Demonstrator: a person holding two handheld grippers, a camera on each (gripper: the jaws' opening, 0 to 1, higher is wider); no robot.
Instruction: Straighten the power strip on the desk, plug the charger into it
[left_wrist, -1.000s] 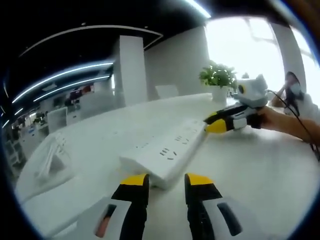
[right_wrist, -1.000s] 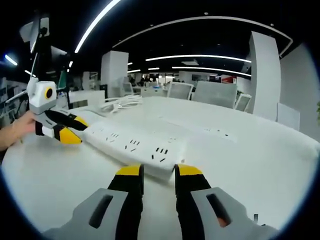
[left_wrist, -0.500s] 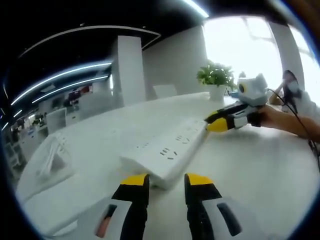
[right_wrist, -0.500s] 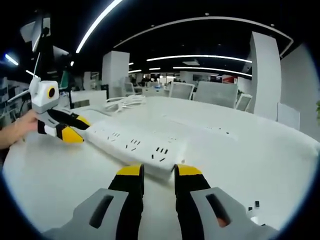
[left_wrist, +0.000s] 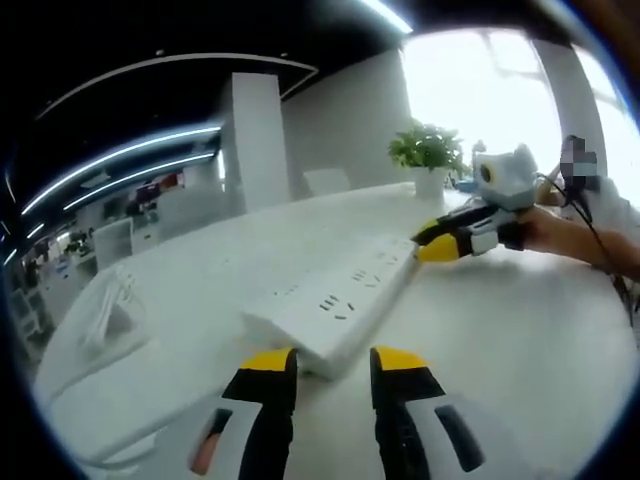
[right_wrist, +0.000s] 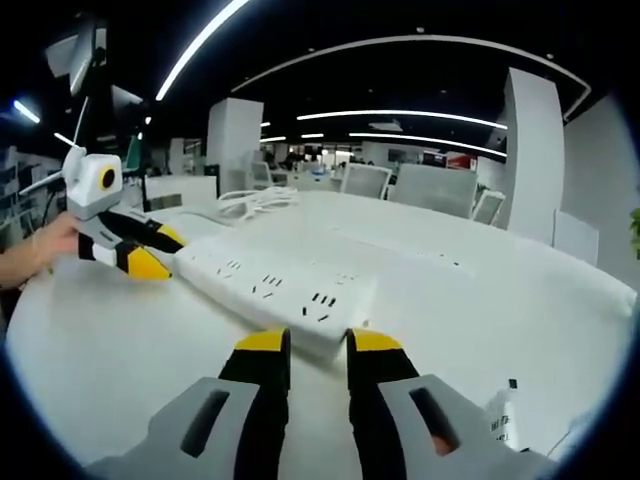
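Little has been moved since the earlier frames: the power strip (left_wrist: 335, 305) has been kept between the two hand-held grippers, and in the right gripper view only a slight swing of its far end toward the left hand-held gripper (right_wrist: 150, 256) can be made out, which may be camera motion alone.

The left hand-held gripper (left_wrist: 332, 362) is seen with its jaws a narrow gap apart and nothing between them, the near end of the strip lying just ahead of the tips. The right hand-held gripper (right_wrist: 317, 345) is held the same way at the opposite end, slightly parted and gripping nothing. In the left gripper view the right hand-held gripper (left_wrist: 440, 245) is seen against the far end of the strip; whether real contact is made cannot be told.

The strip is judged to be a stiff, light plastic bar with a smooth shell, likely to slide easily on the white table (left_wrist: 500, 350) and to pivot when pushed at one end. A hold across its narrow end faces, or a push on both ends at once, is thought best; the socket face should be left free.

Open table is seen on both sides of the strip. A coiled white cable (right_wrist: 255, 201) lies beyond the left hand-held gripper, and a potted plant (left_wrist: 428, 155) stands well beyond the right one. The charger cannot be identified with certainty.
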